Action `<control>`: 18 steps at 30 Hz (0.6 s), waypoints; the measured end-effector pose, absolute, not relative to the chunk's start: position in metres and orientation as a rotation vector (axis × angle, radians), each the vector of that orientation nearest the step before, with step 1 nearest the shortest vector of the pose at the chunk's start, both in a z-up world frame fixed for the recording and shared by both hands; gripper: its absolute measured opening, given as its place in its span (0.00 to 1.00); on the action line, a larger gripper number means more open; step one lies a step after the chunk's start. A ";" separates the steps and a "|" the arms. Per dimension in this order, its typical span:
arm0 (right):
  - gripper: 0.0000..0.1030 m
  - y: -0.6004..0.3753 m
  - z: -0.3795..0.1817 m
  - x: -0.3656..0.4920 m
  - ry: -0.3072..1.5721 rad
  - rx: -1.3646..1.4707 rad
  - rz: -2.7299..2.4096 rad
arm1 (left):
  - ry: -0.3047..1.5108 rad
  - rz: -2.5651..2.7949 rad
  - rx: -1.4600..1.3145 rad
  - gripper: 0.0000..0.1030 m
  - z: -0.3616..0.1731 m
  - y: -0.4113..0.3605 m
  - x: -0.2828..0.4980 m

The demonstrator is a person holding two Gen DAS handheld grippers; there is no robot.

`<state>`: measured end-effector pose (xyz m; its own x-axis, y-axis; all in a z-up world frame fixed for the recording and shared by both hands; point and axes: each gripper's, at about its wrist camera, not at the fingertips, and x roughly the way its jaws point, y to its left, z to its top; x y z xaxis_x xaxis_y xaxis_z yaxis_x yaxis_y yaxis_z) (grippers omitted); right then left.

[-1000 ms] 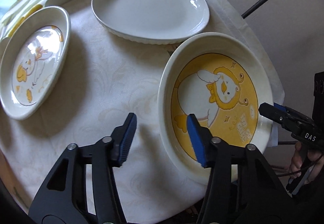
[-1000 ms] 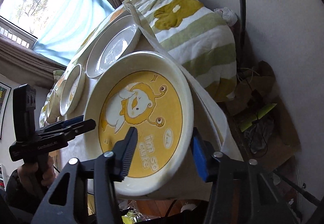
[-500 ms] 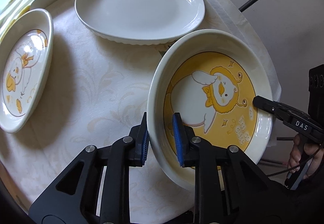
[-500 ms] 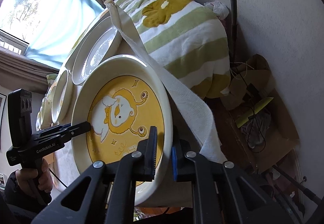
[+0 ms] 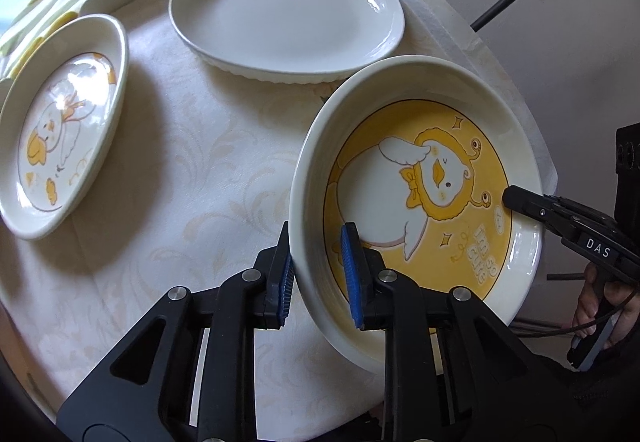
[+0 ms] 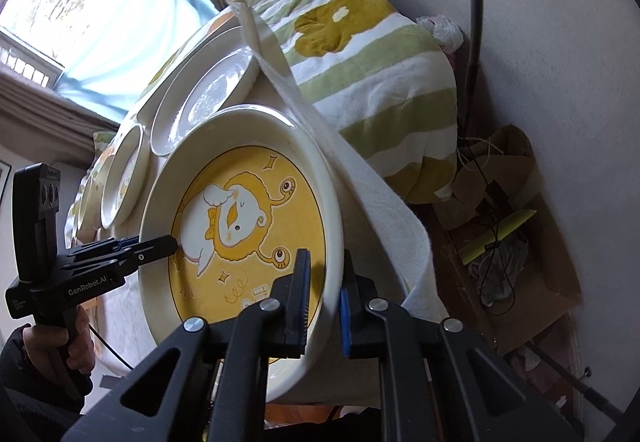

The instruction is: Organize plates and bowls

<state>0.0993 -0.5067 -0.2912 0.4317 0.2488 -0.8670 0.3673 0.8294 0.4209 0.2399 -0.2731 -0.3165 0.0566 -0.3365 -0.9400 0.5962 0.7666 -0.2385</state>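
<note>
**Desk:** What's the surface and the room like?

**Operator:** I'm over a round table (image 5: 168,178) under a cream cloth with a pale leaf pattern. Behind it lies a green-and-white striped blanket with mustard blotches (image 6: 372,58), then a window with a light blue curtain (image 6: 92,14). A plain wall runs along the right, with crumpled brown paper bags (image 6: 516,178) on the floor below it.

**Desk:** Where are the dishes?

**Operator:** The deep cream bowl with the yellow lion-duck cartoon inside (image 5: 432,194) sits at the table's near right edge. Beyond it lies a plain white oval plate (image 5: 288,10), close by, though I can't tell whether they touch. To the left, well apart, is a small cream dish with a duck drawing (image 5: 60,122).

**Desk:** And your tongs?

**Operator:** Both are pinching the cartoon bowl. My left tongs (image 5: 320,274) clamp its left rim, one blue pad inside the wall, one outside. My right tongs (image 6: 324,302) clamp the opposite rim the same way.

**Desk:** What changed over the last second?

**Operator:** A second ago both pairs stood spread, straddling the rim without pressing it. They've just been closing, wall between the pads, and were gripping by half a second ago. The bowl's near rim also looks raised a little now; I can't tell whether it's clear of the cloth.
</note>
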 end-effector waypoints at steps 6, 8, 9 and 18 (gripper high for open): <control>0.11 -0.493 -0.277 0.103 1.126 0.585 -0.045 | 1.292 -0.695 0.181 0.19 -0.298 -0.242 0.234; 0.11 -0.486 -0.271 0.106 1.123 0.575 -0.027 | 1.274 -0.684 0.160 0.19 -0.291 -0.229 0.232; 0.11 -0.481 -0.268 0.108 1.119 0.569 -0.016 | 1.265 -0.675 0.148 0.19 -0.287 -0.222 0.231; 0.11 -0.405 -0.246 0.131 1.114 0.472 0.141 | 1.189 -0.524 0.040 0.19 -0.257 -0.125 0.207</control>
